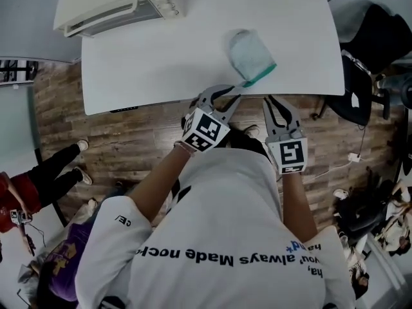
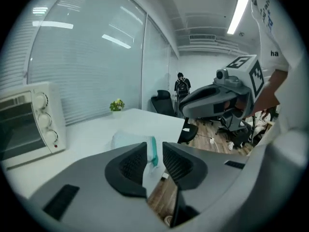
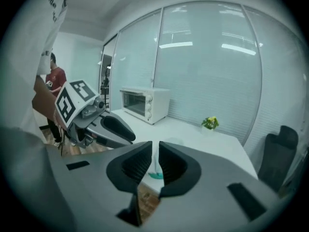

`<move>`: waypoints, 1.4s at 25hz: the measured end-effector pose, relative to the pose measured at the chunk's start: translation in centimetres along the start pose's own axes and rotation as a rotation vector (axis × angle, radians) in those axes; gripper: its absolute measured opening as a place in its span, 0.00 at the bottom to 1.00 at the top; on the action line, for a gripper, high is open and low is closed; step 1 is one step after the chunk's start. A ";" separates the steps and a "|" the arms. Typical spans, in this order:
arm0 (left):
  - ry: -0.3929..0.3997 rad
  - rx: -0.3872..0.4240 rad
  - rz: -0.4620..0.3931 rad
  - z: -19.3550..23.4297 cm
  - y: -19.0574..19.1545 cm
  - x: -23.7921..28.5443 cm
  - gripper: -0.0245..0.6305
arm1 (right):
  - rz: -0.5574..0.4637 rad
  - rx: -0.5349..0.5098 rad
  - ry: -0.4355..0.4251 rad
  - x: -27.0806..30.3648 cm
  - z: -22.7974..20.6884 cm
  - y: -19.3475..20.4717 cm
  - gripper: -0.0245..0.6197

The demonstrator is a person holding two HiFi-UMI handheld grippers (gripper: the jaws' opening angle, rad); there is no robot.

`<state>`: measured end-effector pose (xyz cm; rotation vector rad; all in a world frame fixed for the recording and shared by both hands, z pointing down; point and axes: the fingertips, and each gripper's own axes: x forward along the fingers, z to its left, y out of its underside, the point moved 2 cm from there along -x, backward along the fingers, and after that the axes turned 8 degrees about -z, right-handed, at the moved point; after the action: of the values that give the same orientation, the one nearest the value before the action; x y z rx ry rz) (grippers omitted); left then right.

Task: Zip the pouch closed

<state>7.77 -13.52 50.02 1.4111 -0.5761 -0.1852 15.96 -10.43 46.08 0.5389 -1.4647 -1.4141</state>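
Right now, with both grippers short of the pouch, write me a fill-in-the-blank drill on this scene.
1. The pouch lies on the white ____.
2. From the person's side, the toaster oven stands at that surface's far ____ corner.
3. The left gripper and the right gripper both hold ____; their jaws stand slightly apart, off the near edge.

Missing words: table; left; nothing.

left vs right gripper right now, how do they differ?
Left gripper jaws stand wider apart; right gripper jaws show only a slit. Left's tips are near the pouch's teal edge; right hangs over the floor, short of the table. Both hold nothing.
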 end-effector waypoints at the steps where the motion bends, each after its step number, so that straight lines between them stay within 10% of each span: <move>1: 0.011 -0.003 0.029 0.1 1.5 0.8 0.18 | 0.037 0.002 -0.019 0.8 0.5 1.9 0.12; 12: 0.085 0.075 0.231 0.4 10.0 6.5 0.19 | 0.266 0.004 -0.116 8.0 3.0 14.1 0.17; 35: 0.102 -0.005 0.320 1.4 12.0 8.1 0.10 | 0.340 0.053 -0.170 10.4 2.6 15.4 0.06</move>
<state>11.43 -16.32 63.77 1.2961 -0.7073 0.1400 14.20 -14.55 64.33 0.1907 -1.6435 -1.1755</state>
